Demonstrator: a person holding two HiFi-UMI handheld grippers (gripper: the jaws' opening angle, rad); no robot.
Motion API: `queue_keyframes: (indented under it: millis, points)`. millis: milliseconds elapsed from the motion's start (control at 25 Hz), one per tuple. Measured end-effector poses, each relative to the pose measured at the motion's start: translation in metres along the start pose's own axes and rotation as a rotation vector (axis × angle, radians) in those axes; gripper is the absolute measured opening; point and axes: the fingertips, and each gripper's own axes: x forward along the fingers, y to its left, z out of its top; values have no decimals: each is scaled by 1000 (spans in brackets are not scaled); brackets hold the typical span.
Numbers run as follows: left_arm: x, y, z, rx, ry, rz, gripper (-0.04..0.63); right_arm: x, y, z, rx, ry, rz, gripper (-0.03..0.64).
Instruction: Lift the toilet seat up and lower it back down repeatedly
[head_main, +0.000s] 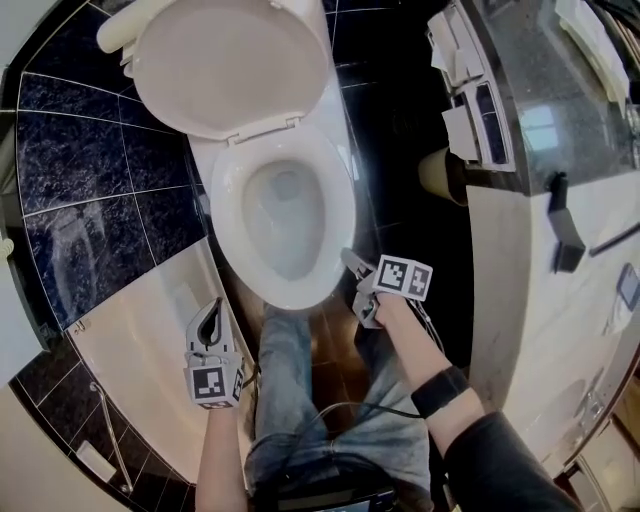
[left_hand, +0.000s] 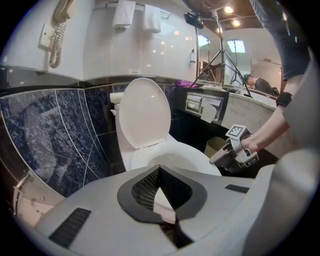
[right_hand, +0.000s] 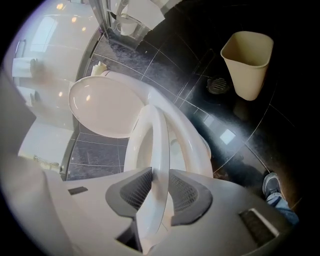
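Toilet seat (right_hand: 156, 145) edge, part-raised, pinched between right gripper (right_hand: 160, 176) jaws.

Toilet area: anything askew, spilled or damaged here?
Nothing stands out. The toilet seat sits tilted off the bowl only because the right gripper clamps its front rim; the lid is up and the waste bin stands upright.

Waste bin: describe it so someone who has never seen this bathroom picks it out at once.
Start at the white toilet. The bin stands on the dark tiled floor to its right in the head view, below the paper holders. It is the only beige, open-topped, tapered container, upright beside a round floor drain.
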Motion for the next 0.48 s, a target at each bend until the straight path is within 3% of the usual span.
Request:
queue_keyframes:
  millis: [320,480]
  points:
    - [-8,-41,-72,-84,192,-98,0,-32,56,17,-1,0,37,121]
    - [12,-60,-59,-156,161,-132,0,-45,84,31,-16,-18,68,123]
